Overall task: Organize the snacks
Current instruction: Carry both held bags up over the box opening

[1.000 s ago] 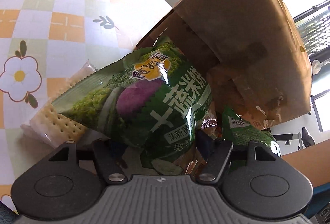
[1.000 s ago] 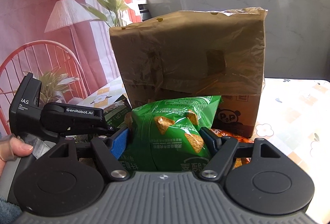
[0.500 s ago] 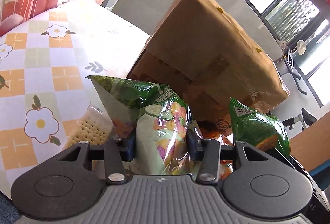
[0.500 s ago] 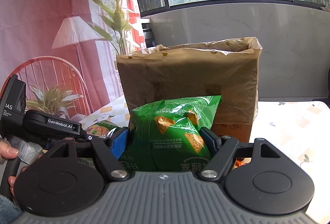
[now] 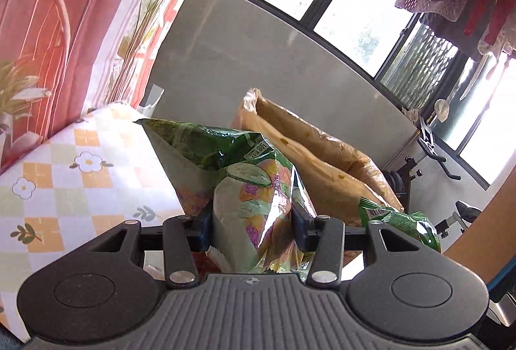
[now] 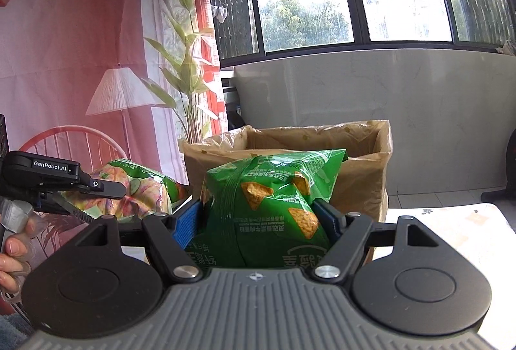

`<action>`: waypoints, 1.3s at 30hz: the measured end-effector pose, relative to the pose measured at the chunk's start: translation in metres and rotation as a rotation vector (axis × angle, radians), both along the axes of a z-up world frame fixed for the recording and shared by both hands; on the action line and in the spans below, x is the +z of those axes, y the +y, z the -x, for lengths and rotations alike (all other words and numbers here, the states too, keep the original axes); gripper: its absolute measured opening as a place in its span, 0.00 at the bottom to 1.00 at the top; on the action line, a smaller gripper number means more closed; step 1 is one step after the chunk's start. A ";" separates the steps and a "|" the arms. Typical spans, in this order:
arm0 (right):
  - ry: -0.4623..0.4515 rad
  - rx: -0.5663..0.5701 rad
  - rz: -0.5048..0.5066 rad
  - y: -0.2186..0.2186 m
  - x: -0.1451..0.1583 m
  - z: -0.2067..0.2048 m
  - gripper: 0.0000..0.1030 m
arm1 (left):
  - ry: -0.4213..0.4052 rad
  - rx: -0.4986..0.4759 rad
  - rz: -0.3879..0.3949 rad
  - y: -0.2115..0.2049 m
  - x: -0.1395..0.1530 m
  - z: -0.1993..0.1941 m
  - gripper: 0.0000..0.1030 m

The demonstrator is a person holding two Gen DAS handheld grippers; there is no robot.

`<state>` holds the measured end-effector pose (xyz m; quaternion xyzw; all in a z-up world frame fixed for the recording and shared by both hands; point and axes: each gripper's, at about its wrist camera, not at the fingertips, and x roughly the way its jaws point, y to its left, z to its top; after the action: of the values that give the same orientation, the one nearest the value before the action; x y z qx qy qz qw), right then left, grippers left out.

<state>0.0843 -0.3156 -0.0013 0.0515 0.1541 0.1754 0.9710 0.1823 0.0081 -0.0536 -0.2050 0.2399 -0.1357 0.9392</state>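
Legibly, "GenRobot.AI" on left gripper (image 6: 106, 189) clamping vegetable-print bag (image 5: 258, 205); right gripper (image 6: 264, 218) clamping green chip bag (image 6: 271, 205).

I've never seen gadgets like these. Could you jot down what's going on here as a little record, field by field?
Setting: table with a flowered checked tablecloth by big windows
Left gripper: shut on a vegetable-print snack bag
Right gripper: shut on a green chip bag
Container: open cardboard box lined with a brown bag, behind both bags
Person: only a hand on the left gripper's handle shows
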 end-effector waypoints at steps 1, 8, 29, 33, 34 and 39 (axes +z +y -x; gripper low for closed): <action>-0.016 -0.002 0.004 -0.001 0.005 -0.002 0.73 | -0.023 -0.002 -0.005 -0.001 0.007 -0.001 0.48; -0.085 -0.030 -0.022 -0.012 0.036 -0.028 0.73 | -0.153 -0.018 -0.021 -0.019 0.053 -0.018 0.47; -0.003 -0.099 0.183 -0.011 0.026 -0.193 0.74 | -0.114 -0.196 -0.377 -0.124 0.056 -0.170 0.48; 0.088 -0.106 0.161 -0.013 0.015 -0.213 0.78 | -0.039 -0.253 -0.405 -0.130 0.040 -0.191 0.60; 0.108 -0.113 0.155 -0.014 0.013 -0.215 0.78 | -0.027 -0.247 -0.408 -0.129 0.037 -0.195 0.63; 0.128 -0.128 0.126 -0.016 0.012 -0.213 0.87 | -0.037 -0.241 -0.368 -0.115 0.036 -0.192 0.71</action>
<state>0.2970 -0.3313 0.0109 0.0111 0.2229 0.0995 0.9697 0.3738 -0.1066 -0.0172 0.0025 0.2659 -0.2047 0.9420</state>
